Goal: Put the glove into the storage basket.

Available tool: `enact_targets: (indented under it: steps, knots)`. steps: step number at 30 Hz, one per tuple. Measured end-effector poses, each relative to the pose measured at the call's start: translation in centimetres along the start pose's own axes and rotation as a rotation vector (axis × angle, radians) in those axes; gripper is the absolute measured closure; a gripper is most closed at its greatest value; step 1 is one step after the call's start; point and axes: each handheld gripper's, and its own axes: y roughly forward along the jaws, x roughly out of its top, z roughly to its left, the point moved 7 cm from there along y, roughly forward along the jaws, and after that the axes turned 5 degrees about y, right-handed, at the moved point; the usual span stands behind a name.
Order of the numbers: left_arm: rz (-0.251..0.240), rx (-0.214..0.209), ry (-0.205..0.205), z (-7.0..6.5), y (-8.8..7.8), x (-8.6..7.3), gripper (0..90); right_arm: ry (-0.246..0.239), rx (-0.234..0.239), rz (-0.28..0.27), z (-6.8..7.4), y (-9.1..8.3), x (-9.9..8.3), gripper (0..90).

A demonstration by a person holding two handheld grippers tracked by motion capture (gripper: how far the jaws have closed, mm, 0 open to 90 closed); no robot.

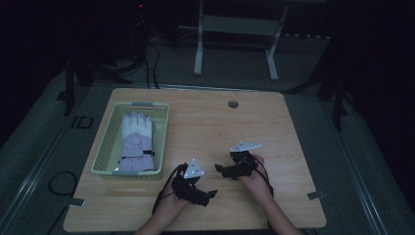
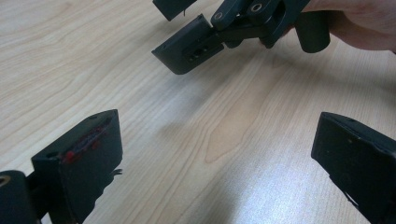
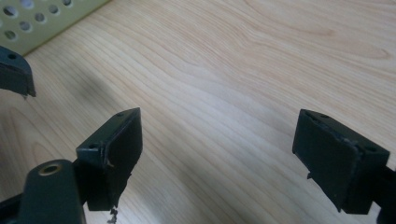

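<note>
A pale glove (image 1: 136, 141) lies in a green basket (image 1: 108, 143) at the frame's left; both grippers sit low centre on the wooden surface (image 1: 205, 122).

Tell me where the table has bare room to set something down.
Bare wood runs from the basket rightward to the table edge, and across the far strip by the round hole. Crowded: near centre, where the left gripper and right gripper sit open.
</note>
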Motion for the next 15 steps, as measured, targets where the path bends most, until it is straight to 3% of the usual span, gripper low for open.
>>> enact_targets:
  steps: [15]
  knots:
    - [-0.004, -0.022, 0.006, -0.9, 1.4, -0.9, 2.3, 0.034, -0.021, -0.011, -1.7, -1.0, -2.5, 15.3]
